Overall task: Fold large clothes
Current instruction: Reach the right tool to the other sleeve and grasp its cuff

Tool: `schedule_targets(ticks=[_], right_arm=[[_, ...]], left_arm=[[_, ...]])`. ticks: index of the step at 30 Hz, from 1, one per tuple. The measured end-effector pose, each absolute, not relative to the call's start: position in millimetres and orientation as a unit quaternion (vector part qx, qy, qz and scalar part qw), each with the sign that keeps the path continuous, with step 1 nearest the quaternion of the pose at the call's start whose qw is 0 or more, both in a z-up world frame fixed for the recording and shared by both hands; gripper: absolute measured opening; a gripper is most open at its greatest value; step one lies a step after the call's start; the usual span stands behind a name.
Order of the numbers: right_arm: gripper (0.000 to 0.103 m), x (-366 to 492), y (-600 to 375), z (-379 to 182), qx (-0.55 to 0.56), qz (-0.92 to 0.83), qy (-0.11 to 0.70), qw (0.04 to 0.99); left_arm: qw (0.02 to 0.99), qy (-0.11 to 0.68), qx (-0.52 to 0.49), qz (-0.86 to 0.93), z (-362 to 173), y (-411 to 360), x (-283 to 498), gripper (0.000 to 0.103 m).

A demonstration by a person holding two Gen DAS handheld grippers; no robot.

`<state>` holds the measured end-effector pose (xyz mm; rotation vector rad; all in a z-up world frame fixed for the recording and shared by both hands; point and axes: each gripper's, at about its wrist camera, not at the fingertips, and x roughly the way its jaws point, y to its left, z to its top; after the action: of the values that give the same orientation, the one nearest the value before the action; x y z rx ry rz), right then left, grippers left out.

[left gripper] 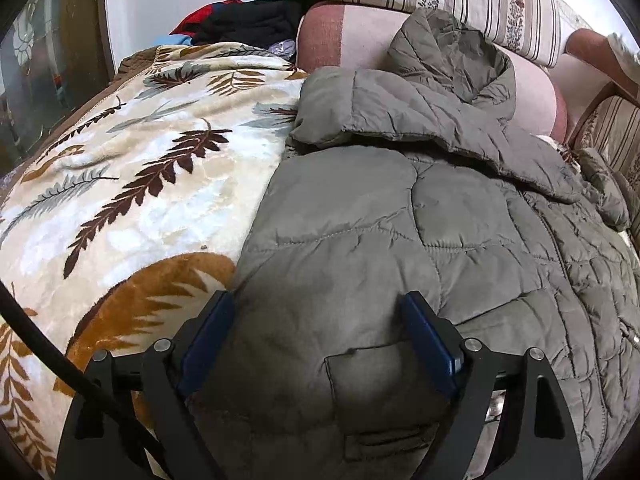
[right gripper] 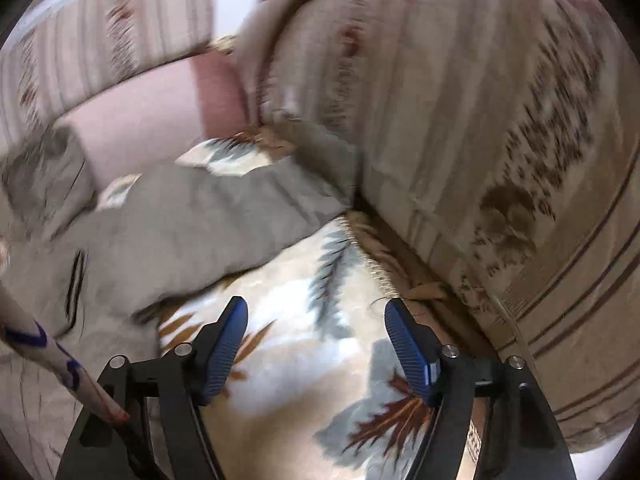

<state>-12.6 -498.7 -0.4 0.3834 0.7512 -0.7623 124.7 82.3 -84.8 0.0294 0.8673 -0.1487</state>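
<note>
Left wrist view shows a leaf blanket (left gripper: 132,184) on the left, and a big grey puffy jacket (left gripper: 400,220) lying flat on it. One sleeve (left gripper: 384,108) is folded across the top, below the hood (left gripper: 452,52). The left gripper (left gripper: 320,320) sits low over the near part of the jacket. Its jaws are wide, with puffy cloth bulging up between them, but the pads do not squeeze it.

Right wrist view is blurry. The other sleeve (right gripper: 224,208) sticks out to the side on the blanket (right gripper: 304,360), touching a striped cushion (right gripper: 460,140). The right gripper (right gripper: 316,320) hangs over bare blanket with wide, empty jaws.

I think this sleeve needs folding in next. Grab it near the cuff, pinch the thick cloth deep, lift a little, and lay it flat across the jacket. The left gripper could press down so the jacket does not slide.
</note>
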Motion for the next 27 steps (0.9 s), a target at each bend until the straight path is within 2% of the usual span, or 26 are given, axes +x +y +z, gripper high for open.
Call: schedule_targets(ticks=[4,8,14,16,27], right_arm=[[0.063,-14,-524,-13,0.303,-0.309,0.33,0.839],[0.058,-3,-532,-36,0.411,-0.244,0.332,0.813],[0.058,36,-546,-43,0.25,-0.339,0.384,0.822],[0.058,41,-571,-52,0.255,-0.352,0.391,0.811],[0.058,81,-654,-68,0.314,-0.371,0.348,0.802]], left_arm=[[0.904,0.421,0.03,-0.063,-87,78,126,0.088],[0.905,0.42,0.04,-0.055,-88,75,125,0.089],[0.904,0.421,0.052,-0.046,-90,72,125,0.091],[0.904,0.423,0.055,-0.037,-91,72,126,0.096],[0.892,0.45,0.028,-0.032,-98,78,135,0.101]])
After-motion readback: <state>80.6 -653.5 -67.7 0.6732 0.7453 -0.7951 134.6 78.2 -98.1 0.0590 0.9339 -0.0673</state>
